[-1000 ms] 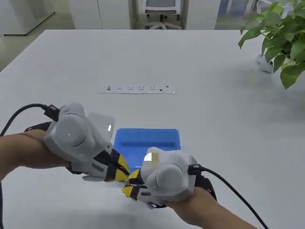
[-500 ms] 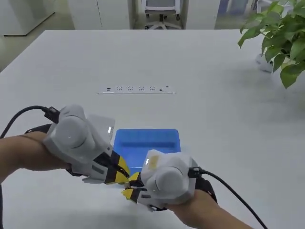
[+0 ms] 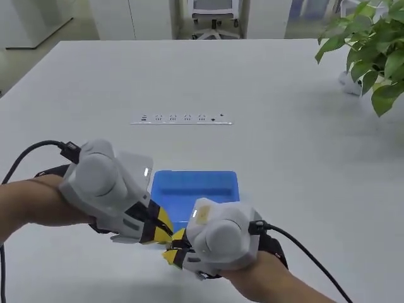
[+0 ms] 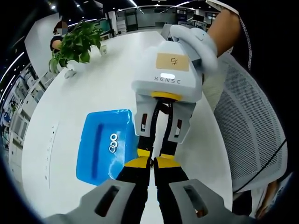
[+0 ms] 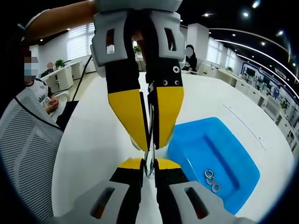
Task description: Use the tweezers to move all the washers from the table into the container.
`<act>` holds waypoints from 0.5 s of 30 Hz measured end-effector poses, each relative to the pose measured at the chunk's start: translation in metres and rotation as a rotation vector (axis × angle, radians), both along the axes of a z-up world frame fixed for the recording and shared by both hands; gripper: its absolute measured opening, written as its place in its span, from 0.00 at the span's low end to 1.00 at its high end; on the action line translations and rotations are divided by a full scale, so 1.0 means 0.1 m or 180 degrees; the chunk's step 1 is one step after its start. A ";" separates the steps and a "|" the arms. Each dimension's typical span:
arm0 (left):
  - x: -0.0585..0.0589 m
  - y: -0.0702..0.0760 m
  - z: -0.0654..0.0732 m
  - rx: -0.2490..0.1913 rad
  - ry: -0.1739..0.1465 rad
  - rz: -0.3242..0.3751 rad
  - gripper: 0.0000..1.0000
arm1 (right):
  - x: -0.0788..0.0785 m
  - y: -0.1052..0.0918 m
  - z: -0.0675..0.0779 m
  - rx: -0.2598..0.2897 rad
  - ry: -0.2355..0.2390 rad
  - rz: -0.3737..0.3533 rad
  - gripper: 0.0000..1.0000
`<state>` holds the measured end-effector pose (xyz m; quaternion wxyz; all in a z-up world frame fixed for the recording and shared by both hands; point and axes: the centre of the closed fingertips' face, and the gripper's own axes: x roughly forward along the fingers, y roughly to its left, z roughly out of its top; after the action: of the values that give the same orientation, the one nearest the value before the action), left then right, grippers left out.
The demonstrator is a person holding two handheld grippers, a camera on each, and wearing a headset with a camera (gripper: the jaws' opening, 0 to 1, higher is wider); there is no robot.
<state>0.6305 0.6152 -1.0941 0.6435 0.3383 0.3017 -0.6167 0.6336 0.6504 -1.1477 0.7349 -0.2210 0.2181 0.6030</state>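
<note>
My two grippers meet tip to tip just in front of the blue container. The left gripper comes in from the left and the right gripper from the near side. In the right gripper view thin metal tweezers run between the left gripper's yellow jaws and down into the right gripper, both pairs of jaws shut on them. The left gripper faces the right gripper's white body. Three washers lie together in the container; the left gripper view shows those washers too.
A row of sockets is set into the white table beyond the container. A potted plant stands at the far right corner. A mesh office chair is behind the near table edge.
Both grippers stay joined at the tips; the right one has slid a little down and left. The container has not moved.
</note>
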 end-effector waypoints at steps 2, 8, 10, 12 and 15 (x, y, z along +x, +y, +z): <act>0.00 0.00 0.01 -0.0003 -0.0007 0.0000 0.07 | 0.00 -0.01 0.01 0.0002 -0.0009 0.0001 0.10; 0.00 -0.02 0.10 -0.0036 0.0016 0.0008 0.07 | 0.00 -0.02 0.11 0.0025 -0.0033 0.0010 0.10; -0.01 -0.02 0.15 -0.0044 0.0029 -0.0001 0.07 | 0.00 -0.02 0.16 0.0050 -0.0029 0.0009 0.10; -0.01 -0.02 0.20 -0.0046 0.0029 -0.0009 0.07 | 0.01 -0.02 0.19 0.0066 -0.0036 0.0006 0.10; -0.01 -0.03 0.25 -0.0056 0.0026 -0.0004 0.07 | 0.02 -0.02 0.25 0.0096 -0.0035 -0.0016 0.10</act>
<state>0.6294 0.6117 -1.0687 0.6448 0.3303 0.2987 -0.6212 0.6353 0.6485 -1.1225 0.7408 -0.2127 0.2055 0.6031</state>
